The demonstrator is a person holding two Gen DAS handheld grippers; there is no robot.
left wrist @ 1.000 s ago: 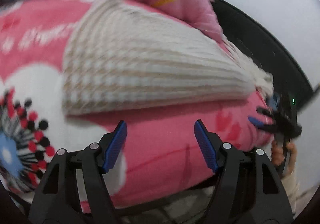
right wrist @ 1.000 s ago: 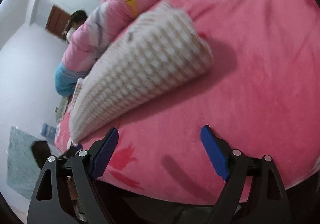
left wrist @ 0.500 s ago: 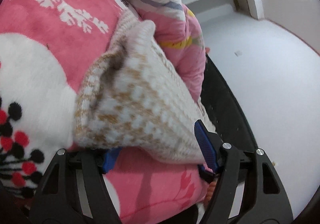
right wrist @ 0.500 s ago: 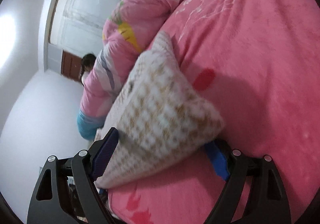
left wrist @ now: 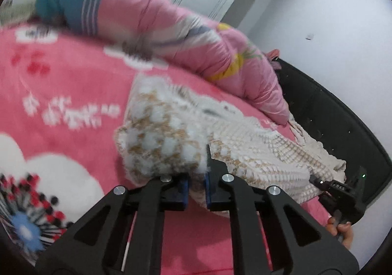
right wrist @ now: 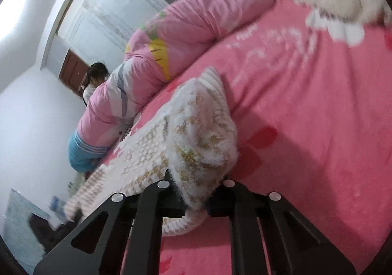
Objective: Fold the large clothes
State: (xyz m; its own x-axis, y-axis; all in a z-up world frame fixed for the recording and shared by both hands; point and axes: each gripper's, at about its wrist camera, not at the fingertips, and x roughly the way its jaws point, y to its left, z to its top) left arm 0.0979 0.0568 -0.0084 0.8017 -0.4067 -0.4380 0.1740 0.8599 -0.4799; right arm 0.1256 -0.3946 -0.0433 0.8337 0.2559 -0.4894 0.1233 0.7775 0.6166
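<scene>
Gripping the cream-and-tan knitted garment [left wrist: 171, 142] at its near edge, we had one corner in each tool. The left gripper [left wrist: 196, 189] was closing, and between its blue pads [left wrist: 183, 190] a bunched wad of knit was already pinched, the jaws almost together. The right gripper [right wrist: 194, 197] had shut on the opposite corner; its pads were hidden under the fluffy fabric, but the knit was clearly squeezed between the black arms.

The garment [right wrist: 196, 132] lay on the pink blanket [left wrist: 73, 83] covering the bed, stretched between our two tools. In the left view it ran rightward to the other tool, whose black body showed at the far right with a hand [left wrist: 343, 231] beneath it. Both corners stood raised off the blanket while the middle sagged and rested on it. We judged this was why we held two corners at once: with the near edge taut between the tools, the cloth could be carried over as one straight line instead of crumpling.

A pink padded quilt [left wrist: 196, 37] with a blue end was heaped along the far side of the bed, just beyond the garment's far edge. We judged it limited how far the fold could travel. Beyond it a person's dark hair [right wrist: 98, 69] showed near a white door [right wrist: 110, 12].

The fold itself seemed only begun.
</scene>
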